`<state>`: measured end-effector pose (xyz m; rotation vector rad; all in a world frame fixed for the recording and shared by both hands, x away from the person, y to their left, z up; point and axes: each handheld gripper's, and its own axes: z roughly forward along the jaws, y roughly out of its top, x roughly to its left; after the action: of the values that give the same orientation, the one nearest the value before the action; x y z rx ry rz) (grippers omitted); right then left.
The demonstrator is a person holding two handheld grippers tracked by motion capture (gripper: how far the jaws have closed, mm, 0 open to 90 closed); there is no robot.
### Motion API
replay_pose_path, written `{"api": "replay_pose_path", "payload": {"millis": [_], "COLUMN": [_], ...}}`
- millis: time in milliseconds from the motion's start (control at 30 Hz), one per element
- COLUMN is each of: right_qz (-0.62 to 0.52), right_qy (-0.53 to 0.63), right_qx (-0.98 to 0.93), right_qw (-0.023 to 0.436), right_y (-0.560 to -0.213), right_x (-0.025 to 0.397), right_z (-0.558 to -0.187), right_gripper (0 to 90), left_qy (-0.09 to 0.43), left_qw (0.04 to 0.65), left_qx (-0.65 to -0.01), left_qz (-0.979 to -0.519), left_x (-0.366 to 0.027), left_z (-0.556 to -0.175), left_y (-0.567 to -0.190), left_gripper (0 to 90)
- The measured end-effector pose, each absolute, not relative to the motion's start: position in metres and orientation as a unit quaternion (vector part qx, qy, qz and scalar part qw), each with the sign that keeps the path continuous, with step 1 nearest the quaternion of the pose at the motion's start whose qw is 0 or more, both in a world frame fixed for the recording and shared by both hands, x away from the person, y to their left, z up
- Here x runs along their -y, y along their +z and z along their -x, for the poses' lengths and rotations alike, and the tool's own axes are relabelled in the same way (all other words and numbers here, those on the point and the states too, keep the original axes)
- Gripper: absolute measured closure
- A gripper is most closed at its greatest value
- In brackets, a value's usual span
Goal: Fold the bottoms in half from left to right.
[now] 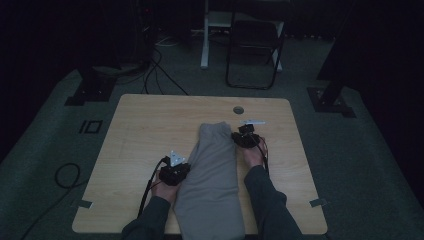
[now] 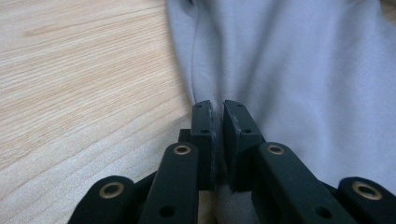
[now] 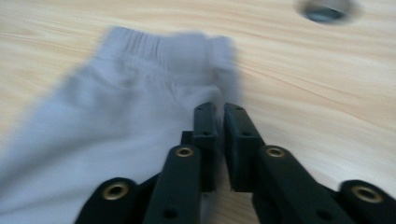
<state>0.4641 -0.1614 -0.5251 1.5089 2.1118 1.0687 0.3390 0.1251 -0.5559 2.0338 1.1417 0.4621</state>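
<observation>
A grey garment (image 1: 212,170) with an elastic waistband lies folded lengthwise on the wooden table (image 1: 145,125), running from the middle to the near edge. My left gripper (image 1: 185,168) is at the cloth's left edge, halfway along. In the left gripper view its jaws (image 2: 218,105) are shut on a fold of the garment (image 2: 299,70). My right gripper (image 1: 240,138) sits at the right edge by the waistband. In the blurred right gripper view its jaws (image 3: 218,108) are pressed together at the rim of the garment (image 3: 116,112).
A round cable hole (image 1: 238,109) (image 3: 324,9) lies in the table beyond the waistband. Bare wood spreads left and right of the cloth. A dark chair (image 1: 252,45) and cables (image 1: 65,175) stand on the floor past the table.
</observation>
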Motion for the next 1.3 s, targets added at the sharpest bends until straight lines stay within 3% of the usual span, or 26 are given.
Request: {"api": "replay_pose_path", "payload": {"millis": [133,200,400,567,733,767,867,933,1000,1167,1300], "right_qz": [-0.549,-0.543,-0.463,-0.445,-0.495,-0.502,-0.508,-0.513,-0.522,-0.501,-0.49], "right_qy": [0.374,0.381,0.403,0.361,0.324,0.323,0.326,0.322,0.336,0.357,0.34], "right_qx": [-0.728,-0.727,-0.763,-0.794,-0.779,-0.775,-0.777,-0.767,-0.753,-0.758,-0.779], "right_qw": [0.168,0.178,0.202,0.2,0.206,0.207,0.181,0.21,0.217,0.215,0.193], "right_y": [-0.529,-0.527,-0.52,-0.532,-0.543,-0.543,-0.543,-0.538,-0.533,-0.532,-0.545], "right_x": [0.173,0.172,0.157,0.149,0.151,0.152,0.155,0.156,0.158,0.156,0.152], "right_z": [-0.461,-0.456,-0.429,-0.426,-0.44,-0.444,-0.454,-0.456,-0.457,-0.45,-0.445], "right_gripper": [67.4,63.6,61.5,65.8,55.0,55.5,83.1,88.5,87.5,73.4,72.1], "left_qy": [0.176,0.162,0.16,0.169,0.193,0.196,0.207,0.208,0.204,0.212,0.216], "left_qw": [0.375,0.382,0.399,0.378,0.33,0.326,0.327,0.327,0.331,0.334,0.331], "left_qx": [-0.45,-0.452,-0.464,-0.455,-0.443,-0.444,-0.448,-0.451,-0.454,-0.454,-0.454], "left_qz": [-0.791,-0.789,-0.774,-0.789,-0.811,-0.811,-0.806,-0.804,-0.801,-0.798,-0.798], "left_x": [-0.126,-0.129,-0.131,-0.108,-0.085,-0.083,-0.082,-0.084,-0.087,-0.09,-0.089], "left_z": [-0.34,-0.342,-0.358,-0.385,-0.404,-0.405,-0.407,-0.408,-0.408,-0.405,-0.401], "left_y": [-0.556,-0.556,-0.548,-0.54,-0.545,-0.547,-0.548,-0.548,-0.549,-0.55,-0.55], "left_gripper": [81.2,76.2,67.0,64.0,62.1,62.1,67.8,75.4,76.8,77.8,80.0]}}
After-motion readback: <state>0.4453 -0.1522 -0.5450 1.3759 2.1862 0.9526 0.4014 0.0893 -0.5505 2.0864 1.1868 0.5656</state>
